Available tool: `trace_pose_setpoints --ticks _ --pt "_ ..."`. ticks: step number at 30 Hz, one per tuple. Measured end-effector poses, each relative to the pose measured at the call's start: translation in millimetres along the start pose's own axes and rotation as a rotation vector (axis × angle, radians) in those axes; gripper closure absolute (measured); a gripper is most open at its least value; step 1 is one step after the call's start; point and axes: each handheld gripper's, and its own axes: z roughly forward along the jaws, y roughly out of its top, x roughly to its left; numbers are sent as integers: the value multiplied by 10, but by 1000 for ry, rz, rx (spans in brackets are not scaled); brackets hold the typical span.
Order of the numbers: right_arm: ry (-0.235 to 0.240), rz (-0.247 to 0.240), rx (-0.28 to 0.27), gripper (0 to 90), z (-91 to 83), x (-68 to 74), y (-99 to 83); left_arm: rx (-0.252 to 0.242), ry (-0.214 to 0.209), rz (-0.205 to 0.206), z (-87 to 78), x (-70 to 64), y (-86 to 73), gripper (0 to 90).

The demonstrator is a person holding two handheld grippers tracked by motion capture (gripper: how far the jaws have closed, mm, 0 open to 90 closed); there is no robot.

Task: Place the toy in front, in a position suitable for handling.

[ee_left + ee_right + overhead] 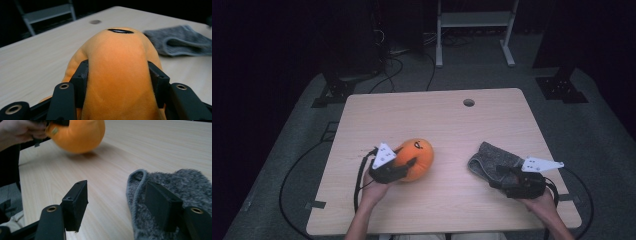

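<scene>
An orange plush pumpkin [418,154] with a black mark on top rests on the left half of the wooden table [437,117]. My left gripper [402,163] is shut on the plush pumpkin [117,65], its jaws squeezing both sides from the near left. A grey knitted cloth [489,159] lies at the right. My right gripper [498,177] stands open at the cloth's near edge. In the right gripper view, one fingertip [162,206] rests on the grey cloth [185,185], and the other hangs over bare wood with the cloth's looped edge between them.
A round cable hole [468,102] sits near the table's far edge. A white metal frame [474,20] and cables [387,70] lie on the floor beyond. The left hand [20,130] holds the gripper beside the plush pumpkin [77,135].
</scene>
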Motion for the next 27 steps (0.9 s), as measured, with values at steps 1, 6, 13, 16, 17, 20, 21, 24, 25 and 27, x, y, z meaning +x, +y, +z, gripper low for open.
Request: trace_pose_setpoints --ticks 1,6,13,16,17,20,21,24,25,27 --pt "-10 6 -9 340 -5 -20 8 10 -24 23 67 -87 13 465" --pt "-123 -13 -23 349 0 -81 151 22 -106 67 273 -337 103 462" --pt "-233 55 97 385 275 -361 240 34 -201 118 433 -547 94 444" --pt "-269 72 188 412 416 -436 210 41 -217 138 469 -584 61 424" --pt "-285 75 201 419 463 -458 195 46 -219 142 472 -584 68 385" --pt "-324 81 240 419 557 -515 174 42 -211 135 448 -588 95 249" --pt "-340 85 261 419 595 -534 162 46 -206 127 431 -585 105 174" --pt "-363 93 313 419 663 -558 111 1 -220 79 302 -541 147 131" --pt "-387 76 310 427 680 -525 86 -11 -212 79 254 -536 169 121" --pt "-412 44 316 469 701 -468 76 -16 -207 92 196 -535 189 117"
